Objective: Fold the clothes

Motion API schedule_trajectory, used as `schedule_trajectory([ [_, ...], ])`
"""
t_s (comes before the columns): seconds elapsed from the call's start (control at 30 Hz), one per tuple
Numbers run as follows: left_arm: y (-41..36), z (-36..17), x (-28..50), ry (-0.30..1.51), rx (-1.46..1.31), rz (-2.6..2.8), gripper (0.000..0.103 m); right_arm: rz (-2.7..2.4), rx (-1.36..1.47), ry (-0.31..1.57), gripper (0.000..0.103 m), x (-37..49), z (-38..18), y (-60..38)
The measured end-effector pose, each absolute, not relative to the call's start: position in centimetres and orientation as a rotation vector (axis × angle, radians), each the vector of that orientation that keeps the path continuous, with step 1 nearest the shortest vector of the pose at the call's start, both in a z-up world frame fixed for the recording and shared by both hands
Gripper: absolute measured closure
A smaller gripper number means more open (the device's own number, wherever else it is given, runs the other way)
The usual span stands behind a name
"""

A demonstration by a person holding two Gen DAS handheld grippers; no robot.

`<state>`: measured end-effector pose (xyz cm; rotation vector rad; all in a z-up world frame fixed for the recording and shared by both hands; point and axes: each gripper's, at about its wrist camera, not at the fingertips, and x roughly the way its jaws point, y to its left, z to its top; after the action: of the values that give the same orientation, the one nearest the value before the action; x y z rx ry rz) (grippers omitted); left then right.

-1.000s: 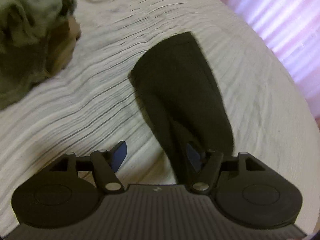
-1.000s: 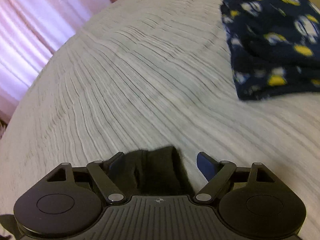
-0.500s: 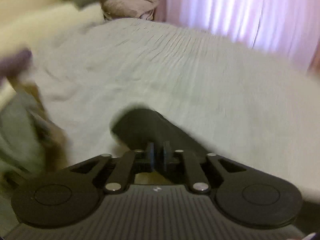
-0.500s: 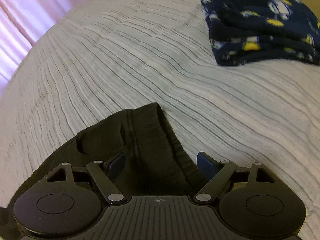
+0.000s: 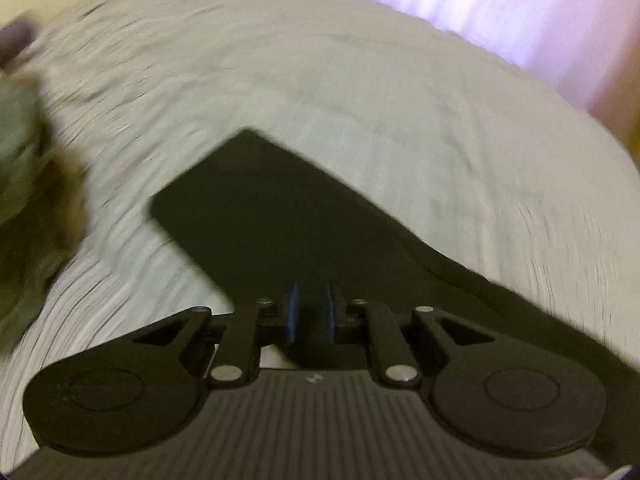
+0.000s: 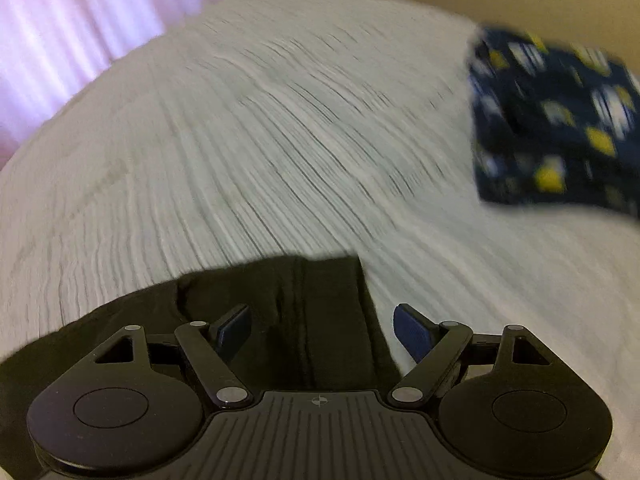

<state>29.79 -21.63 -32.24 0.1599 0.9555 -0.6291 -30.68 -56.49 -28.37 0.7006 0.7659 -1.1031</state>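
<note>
A black garment [image 5: 280,208] lies stretched out on the pale ribbed bedspread [image 5: 400,100]. My left gripper [image 5: 311,312] is shut on the near edge of the garment, whose cloth runs forward from between the pads. In the right wrist view the same black garment [image 6: 304,300] lies under my right gripper [image 6: 326,332], whose jaws stand wide open over the garment's hem, holding nothing.
A crumpled olive and brown pile of clothes [image 5: 28,184] lies at the left. A folded navy fleece with yellow and white prints [image 6: 552,120] sits at the far right of the bed. Pink curtains [image 5: 500,8] hang behind the bed.
My left gripper closed on the black garment's edge and has drawn it out flat. My right gripper stayed open while its view shifted over the hem.
</note>
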Motion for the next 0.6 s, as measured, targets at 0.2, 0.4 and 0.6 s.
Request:
schedule_trajectory([
  [0.2, -26.8, -32.0, 28.4, 0.923, 0.333, -0.837, 0.077, -0.684, 0.309, 0.924, 0.022, -22.4, -28.4, -55.8],
  [0.4, -30.5, -33.2, 31.4, 1.056, 0.228, -0.844, 0.065, -0.309, 0.174, 0.948, 0.022, -12.8, -30.2, -55.1],
  [0.6, -30.4, -34.5, 33.0, 1.163, 0.072, -0.799, 0.066, -0.037, 0.045, 1.016, 0.050, -6.6, -33.1, -53.8],
])
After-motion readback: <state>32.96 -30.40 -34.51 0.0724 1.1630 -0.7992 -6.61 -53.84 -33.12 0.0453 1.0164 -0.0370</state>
